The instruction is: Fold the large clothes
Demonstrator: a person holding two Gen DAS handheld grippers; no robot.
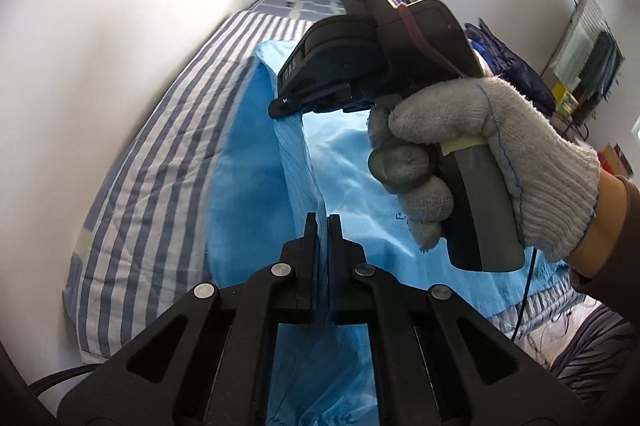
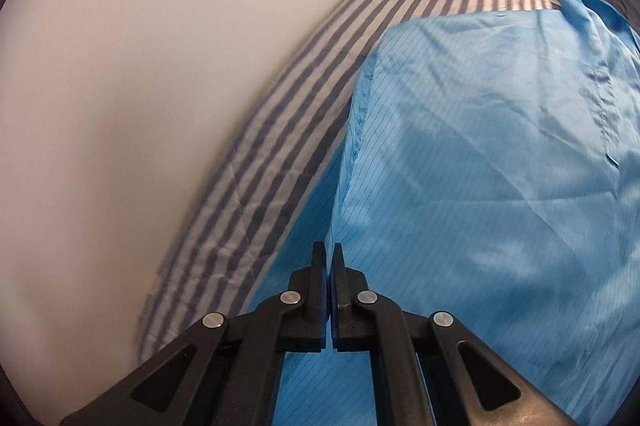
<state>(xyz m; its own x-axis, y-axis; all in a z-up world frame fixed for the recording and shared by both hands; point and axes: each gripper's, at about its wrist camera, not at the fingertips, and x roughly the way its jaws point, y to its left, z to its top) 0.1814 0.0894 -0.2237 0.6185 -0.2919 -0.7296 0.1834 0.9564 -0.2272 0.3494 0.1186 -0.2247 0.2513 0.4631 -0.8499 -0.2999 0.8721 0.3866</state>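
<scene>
On the striped bed [image 2: 280,129], blue garment [image 2: 480,185] edge pinched in both clenched claws, left claw [image 1: 322,222], right claw [image 2: 328,250].

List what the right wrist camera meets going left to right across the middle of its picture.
White wall → striped bedsheet → blue garment.

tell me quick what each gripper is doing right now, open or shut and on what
Left gripper: shut, fingers pinching an edge of the blue garment.
Right gripper: shut, fingers clamped on the blue garment's edge, over the striped bed sheet.
</scene>
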